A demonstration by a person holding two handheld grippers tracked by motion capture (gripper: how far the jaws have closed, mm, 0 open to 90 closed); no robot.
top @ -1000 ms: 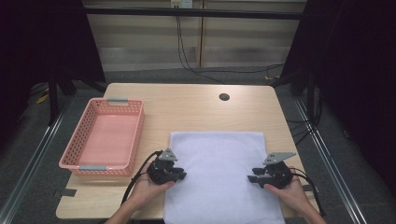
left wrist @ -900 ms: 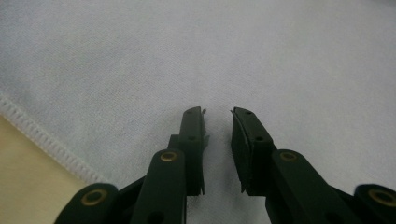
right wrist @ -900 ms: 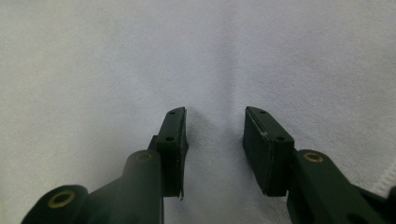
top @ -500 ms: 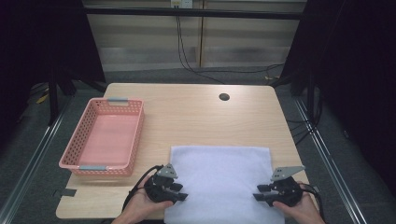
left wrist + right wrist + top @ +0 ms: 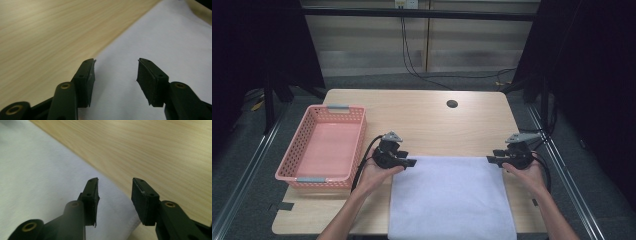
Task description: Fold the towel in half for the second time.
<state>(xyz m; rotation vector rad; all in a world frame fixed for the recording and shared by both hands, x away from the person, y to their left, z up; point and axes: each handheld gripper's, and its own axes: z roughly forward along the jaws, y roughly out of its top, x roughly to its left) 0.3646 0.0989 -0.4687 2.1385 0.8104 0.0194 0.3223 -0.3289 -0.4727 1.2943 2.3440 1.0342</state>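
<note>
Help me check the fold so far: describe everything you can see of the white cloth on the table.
The white cloth looks like soft, matte fabric, plain and unpatterned. It lies flat and smooth as a rectangle on the wooden table, its near edge hanging past the table's front edge. Its far edge runs straight between the left gripper and right gripper, one at each far corner. Both grippers' jaws have just been opening and stand apart above the cloth, gripping nothing.

A white cloth (image 5: 451,197) lies spread flat in the lower middle of the high view, a plain, smooth rectangle. Its far edge runs straight across the frame's centre, and its near end reaches the bottom edge. It lies squarely, without folds or visible creases.
</note>
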